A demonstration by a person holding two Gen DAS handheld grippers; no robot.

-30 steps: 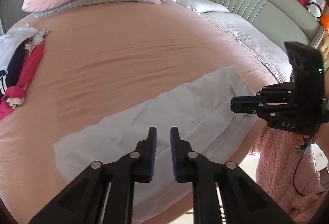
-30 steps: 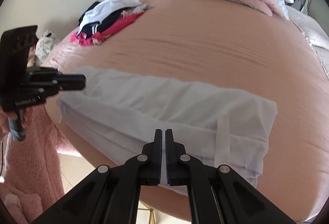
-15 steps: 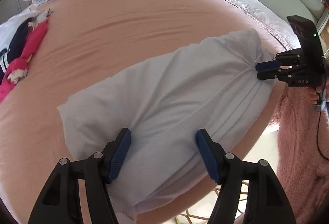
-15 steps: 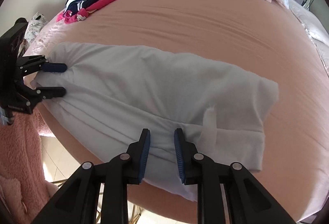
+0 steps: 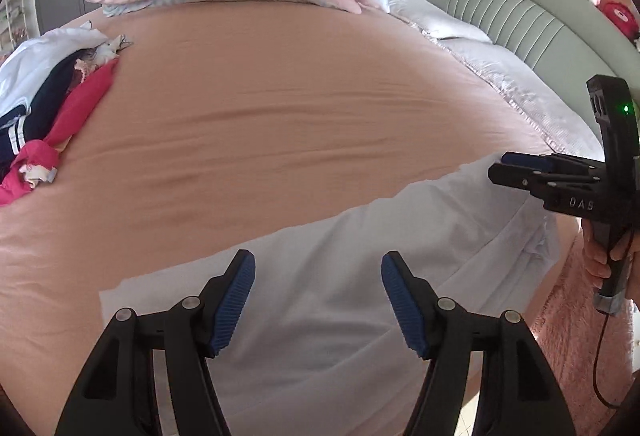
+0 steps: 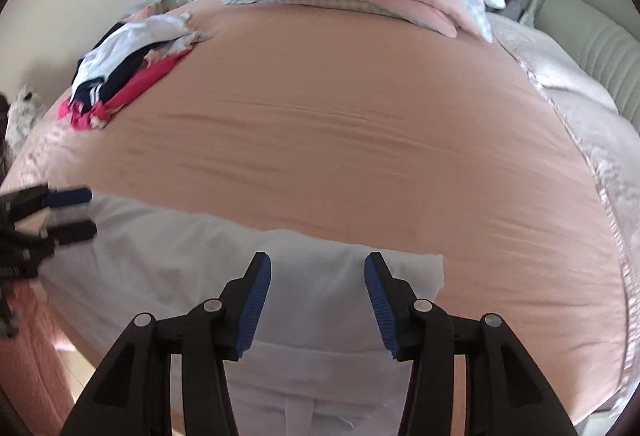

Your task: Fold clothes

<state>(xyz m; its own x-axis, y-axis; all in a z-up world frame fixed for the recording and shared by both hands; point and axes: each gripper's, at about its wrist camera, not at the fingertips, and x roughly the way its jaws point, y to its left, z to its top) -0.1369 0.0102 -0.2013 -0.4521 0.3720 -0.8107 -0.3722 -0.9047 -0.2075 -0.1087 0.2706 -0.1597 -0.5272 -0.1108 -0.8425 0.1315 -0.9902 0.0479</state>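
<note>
Both grippers, left [image 5: 316, 300] and right [image 6: 318, 302], clamped a second ago, now hang spread wide, holding nothing, above the white garment [image 5: 360, 256] lying folded in a long strip at the bed [image 5: 280, 108] edge, so that fold looks set.

- Both views are bright with soft, even daylight; its source cannot be told.
- Shadows are faint, showing only in shallow creases of the pink bedsheet [image 5: 280, 124].
- Strong fisheye bending bulges the bed into a dome, and dark corners ring each picture.
- The left wrist view is sharp throughout.
- The right wrist view is softer; the left gripper [image 6: 70, 212] at its edge is smeared by motion blur.
- The white garment [image 6: 168, 256] looks slightly washed out.
</note>
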